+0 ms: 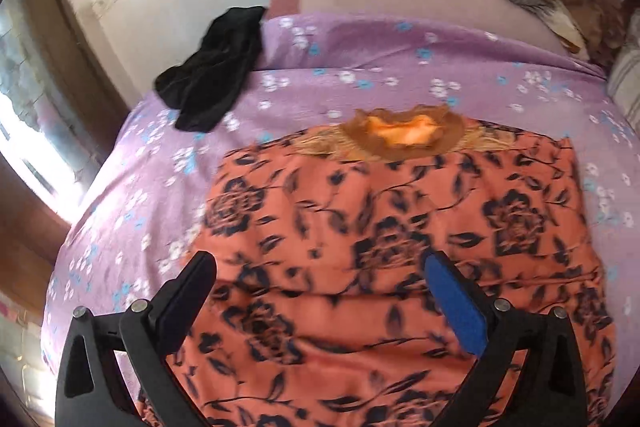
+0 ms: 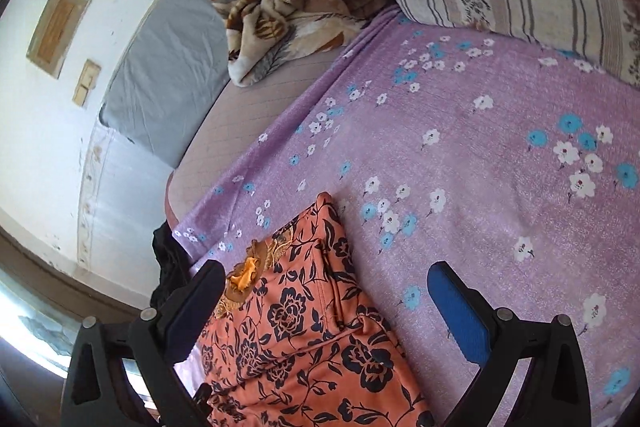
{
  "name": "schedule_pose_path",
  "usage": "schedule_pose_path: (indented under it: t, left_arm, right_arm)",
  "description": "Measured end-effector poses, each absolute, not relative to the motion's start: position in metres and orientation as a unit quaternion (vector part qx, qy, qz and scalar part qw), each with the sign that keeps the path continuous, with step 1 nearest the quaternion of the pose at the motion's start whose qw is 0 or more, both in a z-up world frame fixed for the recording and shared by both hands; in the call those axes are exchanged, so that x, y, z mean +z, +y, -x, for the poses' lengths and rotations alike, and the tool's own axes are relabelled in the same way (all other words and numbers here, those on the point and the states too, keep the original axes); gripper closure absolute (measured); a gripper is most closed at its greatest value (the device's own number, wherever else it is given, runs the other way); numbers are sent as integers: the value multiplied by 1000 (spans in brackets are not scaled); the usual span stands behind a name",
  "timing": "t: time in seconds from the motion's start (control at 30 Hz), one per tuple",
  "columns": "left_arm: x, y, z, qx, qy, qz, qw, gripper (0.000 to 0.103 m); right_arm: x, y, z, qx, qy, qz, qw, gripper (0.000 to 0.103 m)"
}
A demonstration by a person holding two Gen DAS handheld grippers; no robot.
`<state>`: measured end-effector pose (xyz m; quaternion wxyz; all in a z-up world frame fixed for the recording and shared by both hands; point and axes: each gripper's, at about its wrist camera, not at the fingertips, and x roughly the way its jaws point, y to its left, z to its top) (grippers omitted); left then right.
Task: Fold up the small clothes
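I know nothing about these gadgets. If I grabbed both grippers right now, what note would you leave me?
Left gripper: jaws open, holding nothing, above the orange floral garment.
Right gripper: jaws open, empty, over that garment's right edge.
The garment lies spread on the purple bedsheet, gold neckline at its far end. It looks partly folded; I cannot tell how far.
A black garment sits crumpled at the bed's far left edge, unfolded.
Left to do: probably finish the orange piece, then fold the black one.
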<state>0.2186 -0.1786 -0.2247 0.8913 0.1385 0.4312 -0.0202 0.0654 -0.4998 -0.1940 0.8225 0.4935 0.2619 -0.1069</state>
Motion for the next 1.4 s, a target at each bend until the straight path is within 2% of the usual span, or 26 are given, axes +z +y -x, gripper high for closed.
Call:
schedule_pose_path:
  t: [0.2,0.3,0.4,0.47,0.5,0.53,0.57,0.6,0.73,0.87,0.9,0.97,1.0,1.03,1.17,1.23,1.27,1.3,1.33,1.4]
  left_arm:
    - [-267,-275,-241,-116,504,-126,847,0]
    - [-285,-301,-245,-148,511,-109,840,8]
    - [-298,-321,-247,-168,525,-110,827,30]
    - [-301,-327,-245,-173,511,-121,833,38]
    - [-301,-328,-246,-181,505,-122,835,49]
    - [-300,-329,-246,-191,500,-121,836,68]
    - [-297,-329,-243,-204,495,-122,836,82]
    - [-296,-331,-242,-212,492,-129,835,100]
    - [-287,-335,-238,-227,483,-145,833,103]
    - [-275,-330,-238,-280,502,-77,815,103]
    - [-275,-331,-237,-292,511,-63,806,98]
    - [-277,-335,-234,-289,527,-66,797,54]
    - [-279,-338,-231,-278,525,-81,800,17]
    - [-279,-340,-227,-267,511,-96,811,10]
    - [-290,-347,-224,-266,503,-116,814,13]
    - [-299,-345,-229,-245,512,-119,815,50]
    - [-300,-343,-230,-252,515,-112,812,50]
    - [-296,-338,-228,-260,506,-106,815,56]
    - [-295,-338,-228,-271,502,-106,815,71]
    - [-292,-340,-225,-284,498,-113,812,84]
  right_arm:
    - [-216,-520,-67,-80,268,-554,784,9]
    - [-220,-526,-69,-90,264,-562,779,15]
    - [-228,-530,-73,-77,265,-586,762,19]
    - [-230,-530,-76,-61,265,-598,754,23]
    - [-230,-529,-77,-60,267,-596,755,25]
    - [-230,-529,-78,-62,270,-592,757,26]
    - [-229,-527,-79,-63,271,-589,758,31]
    - [-229,-527,-80,-62,272,-587,760,34]
    - [-227,-523,-83,-64,279,-572,769,40]
    - [-228,-520,-83,-64,285,-569,769,40]
    - [-228,-520,-81,-62,284,-572,767,40]
    - [-228,-520,-77,-63,280,-579,763,40]
    - [-229,-521,-76,-65,278,-583,761,39]
    - [-229,-523,-74,-67,277,-587,758,39]
    - [-233,-527,-72,-68,275,-601,748,39]
    - [-231,-526,-73,-73,277,-591,754,39]
    - [-230,-526,-74,-75,279,-586,757,39]
    - [-229,-526,-75,-76,280,-583,759,39]
    - [-229,-526,-76,-75,280,-583,759,39]
    - [-230,-526,-77,-76,283,-583,758,39]
